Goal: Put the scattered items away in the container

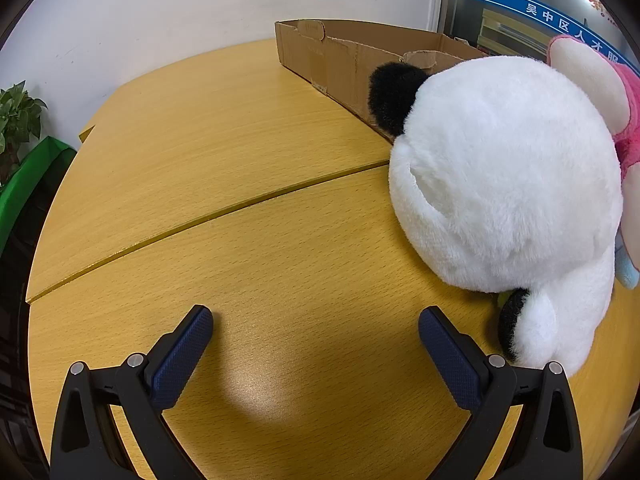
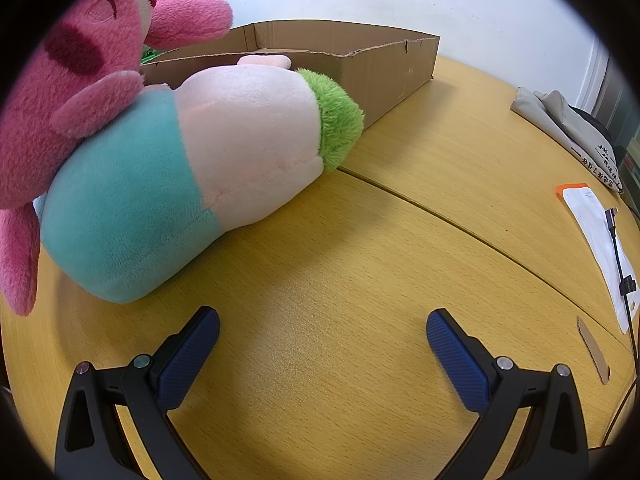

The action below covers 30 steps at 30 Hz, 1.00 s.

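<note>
Plush toys lie on the wooden table beside the cardboard box (image 2: pixel 360 64).
Panda plush (image 1: pixel 504 176), pink plush (image 2: pixel 68 92) and teal-and-cream plush (image 2: pixel 180 172) cluster against the box's near wall; left gripper (image 1: pixel 316 336) and right gripper (image 2: pixel 323 334) hover spread wide, empty. White wall behind; paper sheet (image 2: pixel 600 248) near the table's (image 1: pixel 224 184) right edge.

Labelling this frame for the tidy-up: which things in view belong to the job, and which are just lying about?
Job:
- panda plush
- pink plush
- teal and cream plush
- cardboard box

Lying about:
- white pouch with a cable across it
- grey bag
- cardboard scrap
- plant

Both hand-held grippers are open and hold nothing.
</note>
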### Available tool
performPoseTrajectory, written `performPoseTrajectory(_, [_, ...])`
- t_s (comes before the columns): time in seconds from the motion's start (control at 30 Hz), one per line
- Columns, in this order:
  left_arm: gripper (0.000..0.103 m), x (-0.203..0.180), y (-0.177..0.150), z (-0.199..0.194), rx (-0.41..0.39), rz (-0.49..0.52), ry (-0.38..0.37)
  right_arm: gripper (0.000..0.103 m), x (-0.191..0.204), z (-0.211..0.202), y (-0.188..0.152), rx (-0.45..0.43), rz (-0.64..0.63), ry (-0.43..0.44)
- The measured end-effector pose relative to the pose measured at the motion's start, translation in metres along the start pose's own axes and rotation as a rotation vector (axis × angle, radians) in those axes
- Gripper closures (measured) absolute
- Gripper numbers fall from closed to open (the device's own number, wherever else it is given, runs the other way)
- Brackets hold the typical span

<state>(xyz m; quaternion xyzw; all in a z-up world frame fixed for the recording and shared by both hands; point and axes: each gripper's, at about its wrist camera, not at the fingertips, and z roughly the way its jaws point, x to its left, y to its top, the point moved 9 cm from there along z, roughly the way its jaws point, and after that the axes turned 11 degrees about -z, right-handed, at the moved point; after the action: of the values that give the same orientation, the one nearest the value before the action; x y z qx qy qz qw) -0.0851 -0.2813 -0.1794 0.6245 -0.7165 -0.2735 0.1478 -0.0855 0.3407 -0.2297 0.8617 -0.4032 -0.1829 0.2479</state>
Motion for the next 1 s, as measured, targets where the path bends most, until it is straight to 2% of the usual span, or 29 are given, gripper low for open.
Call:
performPoseTrajectory(0.63, [0.0, 0.003, 0.004, 0.001, -0.001, -0.003, 0.003, 0.0, -0.001, 0.002, 0.002, 0.0, 0.004, -0.004])
performPoseTrajectory(1.0, [0.0, -0.002, 0.005, 0.007, -0.015, -0.11, 0.083, 0.0, -0.001, 0.004, 0.002, 0.013, 0.102, -0.072])
